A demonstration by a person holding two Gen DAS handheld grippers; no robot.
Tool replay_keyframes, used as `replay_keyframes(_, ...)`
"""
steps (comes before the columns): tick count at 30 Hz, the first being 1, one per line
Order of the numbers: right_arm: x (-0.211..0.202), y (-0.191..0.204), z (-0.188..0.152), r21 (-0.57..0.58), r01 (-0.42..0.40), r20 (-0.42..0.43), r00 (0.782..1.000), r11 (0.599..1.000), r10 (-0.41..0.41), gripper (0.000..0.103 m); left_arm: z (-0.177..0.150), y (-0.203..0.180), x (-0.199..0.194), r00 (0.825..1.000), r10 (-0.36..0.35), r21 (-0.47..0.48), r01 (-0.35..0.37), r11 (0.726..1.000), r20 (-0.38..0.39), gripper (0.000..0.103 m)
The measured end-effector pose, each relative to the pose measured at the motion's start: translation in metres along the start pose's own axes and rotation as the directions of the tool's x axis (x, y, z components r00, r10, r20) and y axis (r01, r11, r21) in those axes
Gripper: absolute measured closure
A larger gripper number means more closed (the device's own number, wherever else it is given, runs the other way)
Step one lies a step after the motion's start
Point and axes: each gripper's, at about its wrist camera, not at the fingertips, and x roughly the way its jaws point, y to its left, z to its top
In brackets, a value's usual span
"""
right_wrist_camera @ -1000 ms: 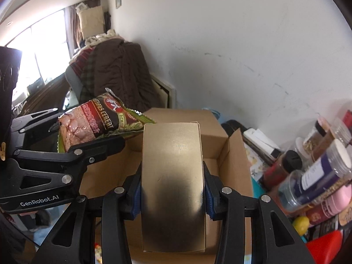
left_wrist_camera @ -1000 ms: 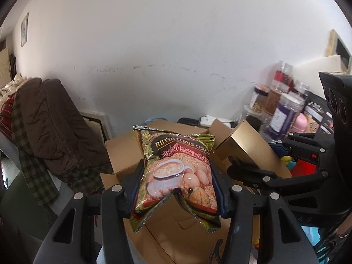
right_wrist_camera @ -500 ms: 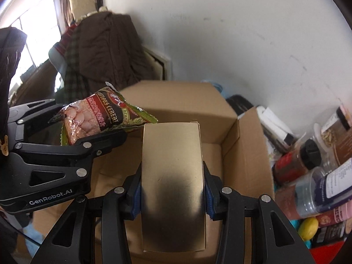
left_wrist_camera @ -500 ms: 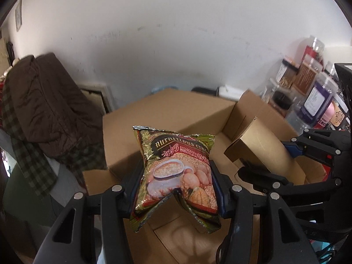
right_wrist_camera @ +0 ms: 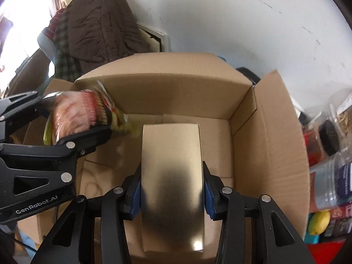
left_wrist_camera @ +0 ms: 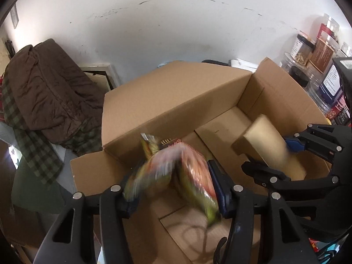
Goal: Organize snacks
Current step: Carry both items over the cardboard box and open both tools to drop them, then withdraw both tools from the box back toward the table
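The right gripper [right_wrist_camera: 170, 189] grasps a gold box [right_wrist_camera: 171, 176] between its blue pads; its jaws have just been widening a little. The left gripper [left_wrist_camera: 173, 189] has a blurred cereal bag [left_wrist_camera: 176, 171] between its jaws, but whether it still clamps the bag I cannot tell. Both hang inside an open cardboard box [left_wrist_camera: 176, 101]. On the far left a brown coat [left_wrist_camera: 48, 90] lies against the white wall [left_wrist_camera: 176, 28]; on the right stand jars [right_wrist_camera: 330, 176].
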Motion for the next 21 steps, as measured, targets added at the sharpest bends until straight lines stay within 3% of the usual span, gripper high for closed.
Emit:
replay_keyframes(5,-0.004,-0.001,-0.002,0.000,0.042,0.017,0.999,0.999,-0.042,0.045,0.000,0.004,-0.004,0.999,0.044,-0.017,-0.044,0.999,0.010,0.034)
replay_keyframes(13,-0.032,0.005,-0.007,-0.011,0.065,0.066,0.996,0.998,-0.064,0.045,0.001,-0.001,-0.031,0.996,0.068,-0.024,-0.067,0.997,0.058,0.033)
replay_keyframes(21,-0.086,0.011,-0.011,0.010,0.080,0.161,0.984,0.997,-0.080,0.045,0.000,-0.008,-0.087,0.987,0.070,-0.032,-0.066,0.997,0.141,0.033)
